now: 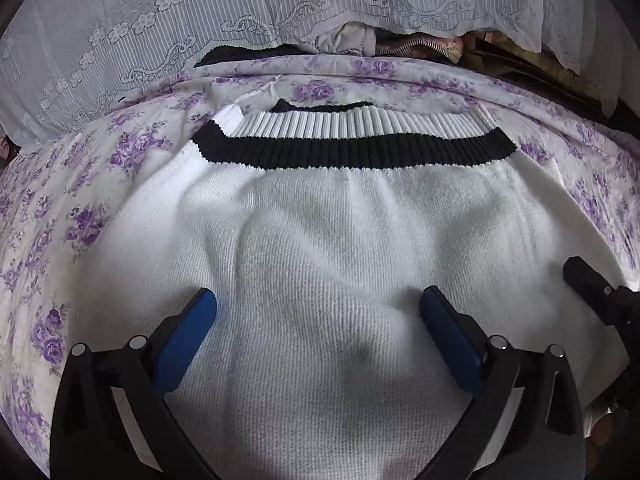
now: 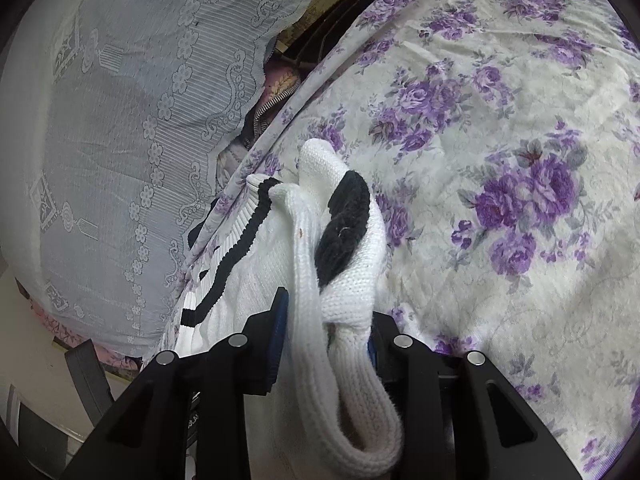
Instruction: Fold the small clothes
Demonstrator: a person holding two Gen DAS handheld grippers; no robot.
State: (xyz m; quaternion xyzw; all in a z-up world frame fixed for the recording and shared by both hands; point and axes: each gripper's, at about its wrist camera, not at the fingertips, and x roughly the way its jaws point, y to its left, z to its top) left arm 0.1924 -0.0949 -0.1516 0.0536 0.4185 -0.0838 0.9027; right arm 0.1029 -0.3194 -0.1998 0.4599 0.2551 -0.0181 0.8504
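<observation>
A white knit sweater (image 1: 320, 240) with a black-and-white ribbed hem (image 1: 352, 144) lies spread on the floral bedsheet (image 1: 60, 240). My left gripper (image 1: 320, 300) is open, its blue pads wide apart just above the sweater's middle. My right gripper (image 2: 326, 308) is shut on a bunched fold of the sweater (image 2: 344, 288), which has a black patch (image 2: 344, 228). The fold is lifted off the sheet (image 2: 500, 160). The right gripper's black finger also shows at the right edge of the left wrist view (image 1: 592, 284).
A grey lace cover (image 1: 160, 20) drapes over a pile at the far edge of the bed; it also shows in the right wrist view (image 2: 120, 120). Other clothes (image 1: 420, 46) poke out beneath it. Bare floral sheet lies to the right of the sweater.
</observation>
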